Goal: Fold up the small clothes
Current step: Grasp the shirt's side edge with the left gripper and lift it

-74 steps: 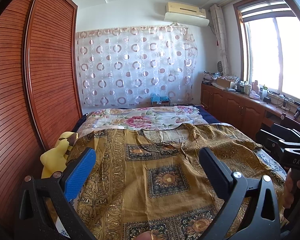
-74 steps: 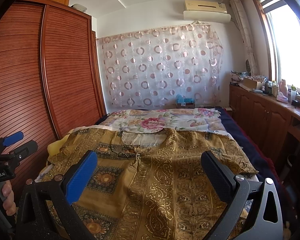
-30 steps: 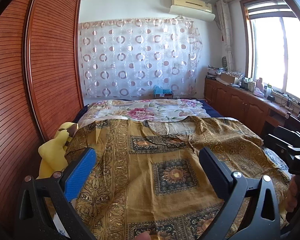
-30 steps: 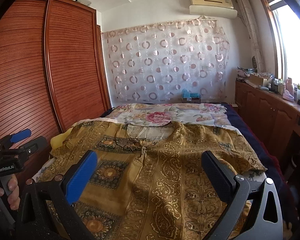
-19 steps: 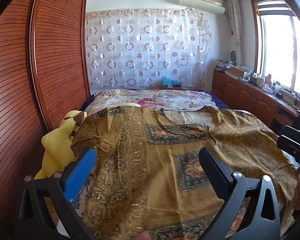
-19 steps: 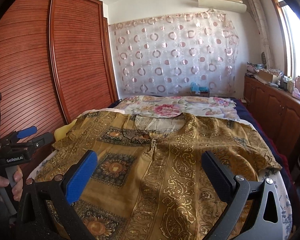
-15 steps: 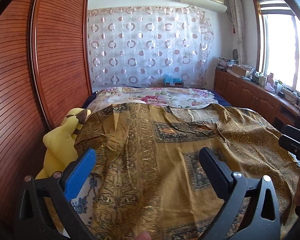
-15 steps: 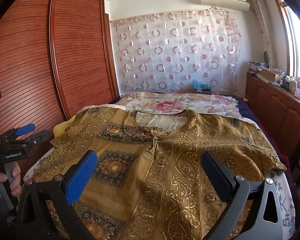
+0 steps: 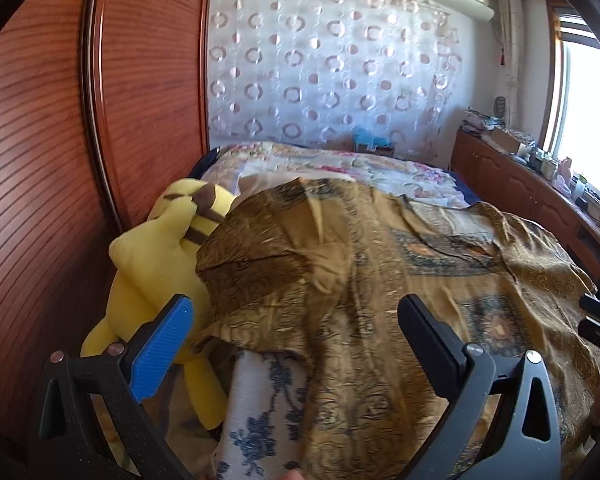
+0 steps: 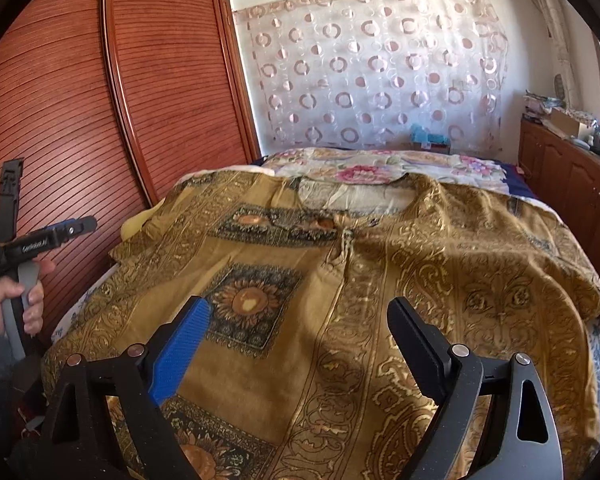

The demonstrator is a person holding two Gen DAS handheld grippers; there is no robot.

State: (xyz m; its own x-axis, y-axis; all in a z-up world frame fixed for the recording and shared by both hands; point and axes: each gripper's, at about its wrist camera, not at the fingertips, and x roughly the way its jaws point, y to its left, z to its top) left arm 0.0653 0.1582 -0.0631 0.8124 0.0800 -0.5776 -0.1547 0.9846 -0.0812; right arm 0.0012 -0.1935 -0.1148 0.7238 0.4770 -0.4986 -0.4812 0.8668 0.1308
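A gold-brown patterned shirt [image 10: 340, 280] lies spread front-up on the bed, collar toward the far wall. In the left wrist view its left sleeve [image 9: 284, 264] lies rumpled just ahead. My left gripper [image 9: 296, 320] is open and empty, low over that sleeve and the bed's left edge. My right gripper [image 10: 296, 320] is open and empty, above the shirt's lower front. The left gripper also shows at the left edge of the right wrist view [image 10: 40, 240], held in a hand.
A yellow plush toy [image 9: 160, 264] sits between the bed and the brown wardrobe doors [image 9: 60, 140] on the left. A floral quilt [image 10: 360, 168] lies behind the shirt. Wooden cabinets [image 10: 572, 176] run along the right, under the window.
My left gripper has swung left and down toward the left sleeve and the plush toy. My right gripper has moved forward and lower over the shirt. Both stay open.
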